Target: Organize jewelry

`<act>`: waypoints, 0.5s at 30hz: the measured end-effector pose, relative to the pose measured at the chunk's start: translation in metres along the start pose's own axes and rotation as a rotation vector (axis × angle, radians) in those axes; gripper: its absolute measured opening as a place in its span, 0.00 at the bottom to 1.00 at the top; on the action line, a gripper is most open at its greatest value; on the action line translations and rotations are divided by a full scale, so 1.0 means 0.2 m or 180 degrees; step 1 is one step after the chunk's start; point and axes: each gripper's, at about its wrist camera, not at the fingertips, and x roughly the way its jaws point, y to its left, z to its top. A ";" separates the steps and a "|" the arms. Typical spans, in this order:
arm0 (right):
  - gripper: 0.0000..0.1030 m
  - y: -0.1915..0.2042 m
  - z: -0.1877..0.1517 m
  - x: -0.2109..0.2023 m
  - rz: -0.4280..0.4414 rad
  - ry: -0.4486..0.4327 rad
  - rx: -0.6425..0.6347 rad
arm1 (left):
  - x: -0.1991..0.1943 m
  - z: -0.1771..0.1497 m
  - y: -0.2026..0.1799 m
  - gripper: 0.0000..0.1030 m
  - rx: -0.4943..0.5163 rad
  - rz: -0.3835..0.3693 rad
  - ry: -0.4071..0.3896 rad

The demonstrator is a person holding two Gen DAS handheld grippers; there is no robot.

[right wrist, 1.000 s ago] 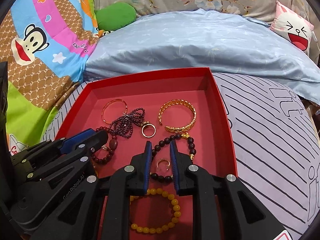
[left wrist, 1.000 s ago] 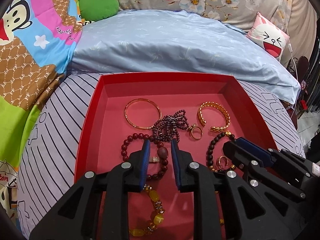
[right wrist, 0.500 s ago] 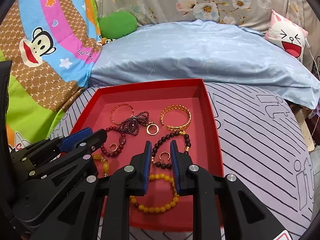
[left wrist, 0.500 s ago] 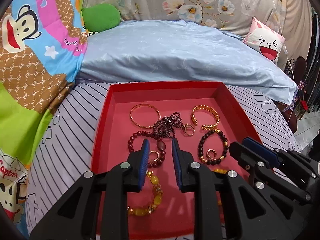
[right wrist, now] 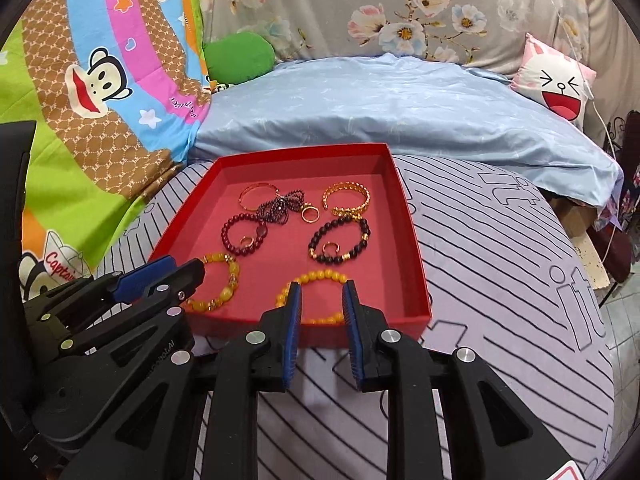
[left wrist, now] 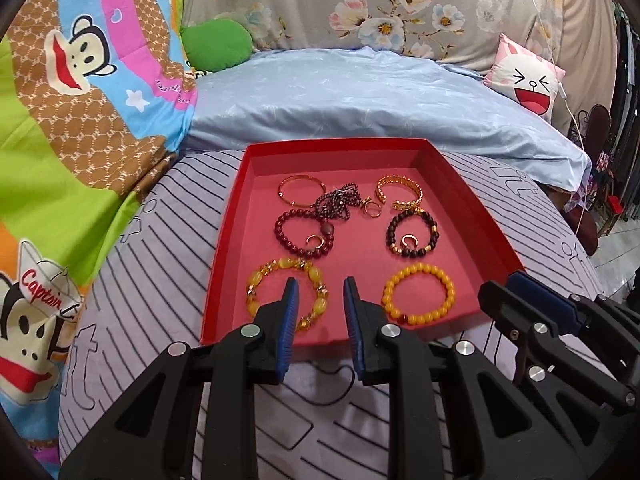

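- We see a shallow red tray [left wrist: 230, 240], matte card-like walls, square-cornered, resting on a striped lilac bedcover [left wrist: 160, 240].
- Left gripper [left wrist: 320, 286]: black moulded arms, ribbed blue pads, jaws apart with a narrow gap and nothing between them; it hangs over the tray's near edge.
- Right gripper [right wrist: 318, 288]: same build, jaws opening, empty gap, also above the near edge.
- Far row in the tray: a thin smooth gold bangle [left wrist: 301, 195], a tangled strand of small dark purple beads [left wrist: 338, 206], a gold ring [left wrist: 372, 210], and an open gold cuff [left wrist: 400, 196] with a chain-like texture.
- Middle row: a dark red bead bracelet [left wrist: 298, 232] with 1 small open ring [left wrist: 314, 242] inside its loop; a near-black bead bracelet [left wrist: 412, 234] with gold spacers, also ringing 1 small open ring [left wrist: 409, 241].
- Near row: a bracelet of large glossy amber oval stones [left wrist: 286, 294] partly behind the left pad, and a round yellow bead bracelet [left wrist: 418, 300], uniform and opaque.
- Behind the tray: a smooth pale blue quilt [left wrist: 360, 108], a floral grey backrest [left wrist: 400, 8], a pink cartoon cushion [left wrist: 528, 80], a green plush [left wrist: 216, 44], a monkey-print blanket [left wrist: 80, 100].
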 end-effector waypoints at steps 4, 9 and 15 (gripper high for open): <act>0.25 -0.02 -0.07 -0.03 -0.0023 -0.0011 0.0044 | -0.04 -0.06 -0.01 0.22 0.0006 0.0063 -0.0018; 0.26 -0.01 -0.12 -0.05 -0.0072 -0.0004 0.0018 | -0.05 -0.12 -0.02 0.24 -0.0042 0.0050 0.0000; 0.31 -0.02 -0.15 -0.06 -0.0082 -0.0001 0.0032 | -0.08 -0.14 -0.02 0.42 -0.0054 0.0136 -0.0058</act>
